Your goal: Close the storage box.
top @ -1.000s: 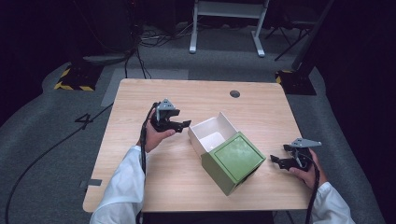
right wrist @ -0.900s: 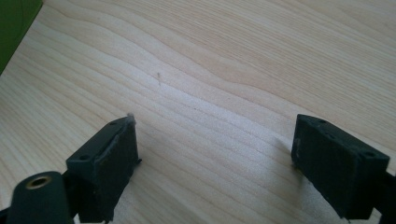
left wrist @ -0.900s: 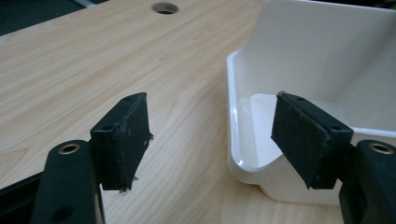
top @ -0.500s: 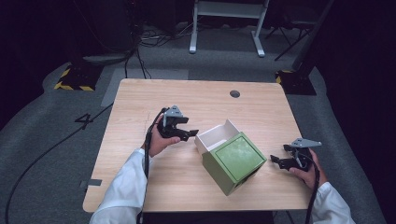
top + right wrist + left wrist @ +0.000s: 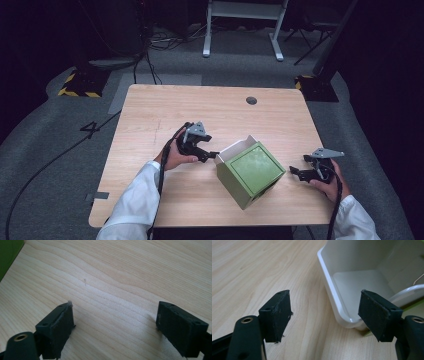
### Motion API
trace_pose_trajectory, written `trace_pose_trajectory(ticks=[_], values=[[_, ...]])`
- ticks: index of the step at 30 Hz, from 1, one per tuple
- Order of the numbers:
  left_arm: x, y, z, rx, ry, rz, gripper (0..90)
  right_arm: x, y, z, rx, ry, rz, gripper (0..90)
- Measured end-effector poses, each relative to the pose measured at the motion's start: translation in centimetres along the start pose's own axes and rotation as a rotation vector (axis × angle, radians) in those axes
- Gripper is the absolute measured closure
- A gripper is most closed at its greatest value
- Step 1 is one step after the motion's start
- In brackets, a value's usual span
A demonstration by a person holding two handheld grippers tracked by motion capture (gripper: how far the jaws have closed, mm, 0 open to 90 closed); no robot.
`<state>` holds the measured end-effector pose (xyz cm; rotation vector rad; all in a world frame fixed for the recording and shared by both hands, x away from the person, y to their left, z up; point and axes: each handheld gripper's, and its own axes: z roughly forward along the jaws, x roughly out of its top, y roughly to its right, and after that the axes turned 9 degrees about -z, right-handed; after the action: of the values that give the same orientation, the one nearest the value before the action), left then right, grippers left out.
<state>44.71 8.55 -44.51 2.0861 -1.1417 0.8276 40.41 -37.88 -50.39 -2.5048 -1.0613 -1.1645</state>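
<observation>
My left gripper point(image 5: 212, 154) was at white box point(image 5: 352, 282) rim, jaws apart, empty; green lid point(image 5: 252, 167) leaned against box mid-table point(image 5: 150, 115). Right gripper point(image 5: 296, 172) idled beside lid, jaws apart. Step looked like seating lid; next needed grip on rim

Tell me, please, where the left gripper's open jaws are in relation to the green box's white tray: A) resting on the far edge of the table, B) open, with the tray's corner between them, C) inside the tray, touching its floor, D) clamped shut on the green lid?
B: in the left gripper view, the left gripper stands wide open and the white tray has its rounded corner between the jaws, untouched.
</observation>
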Motion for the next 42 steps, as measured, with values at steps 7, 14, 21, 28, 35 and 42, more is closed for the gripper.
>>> trace_pose_trajectory(ticks=[7, 14, 21, 28, 35, 42], values=[[0.3, 0.9, 0.8, -0.047, -0.023, 0.028, 25.4, 0.0, 0.0, 0.0, 0.000, 0.000, 0.000, 14.6], [0.3, 1.3, 1.2, -0.060, -0.021, 0.024, 26.6, 0.0, 0.0, 0.0, 0.000, 0.000, 0.000, 14.6], [0.2, 2.0, 2.2, -0.021, -0.035, 0.036, 28.4, 0.0, 0.0, 0.0, -0.001, 0.000, 0.000, 14.6], [0.0, 2.7, 2.5, -0.003, -0.041, 0.040, 28.1, 0.3, -0.9, -0.8, 0.012, -0.041, -0.008, 21.1], [-0.4, 2.6, 2.2, 0.014, -0.035, 0.034, 27.2, 1.0, -3.0, -1.5, 0.123, -0.015, -0.086, 22.0], [-0.6, 2.5, 1.2, 0.024, -0.016, 0.041, 24.7, 1.3, -4.9, -1.0, 0.169, -0.035, -0.204, 21.8]])
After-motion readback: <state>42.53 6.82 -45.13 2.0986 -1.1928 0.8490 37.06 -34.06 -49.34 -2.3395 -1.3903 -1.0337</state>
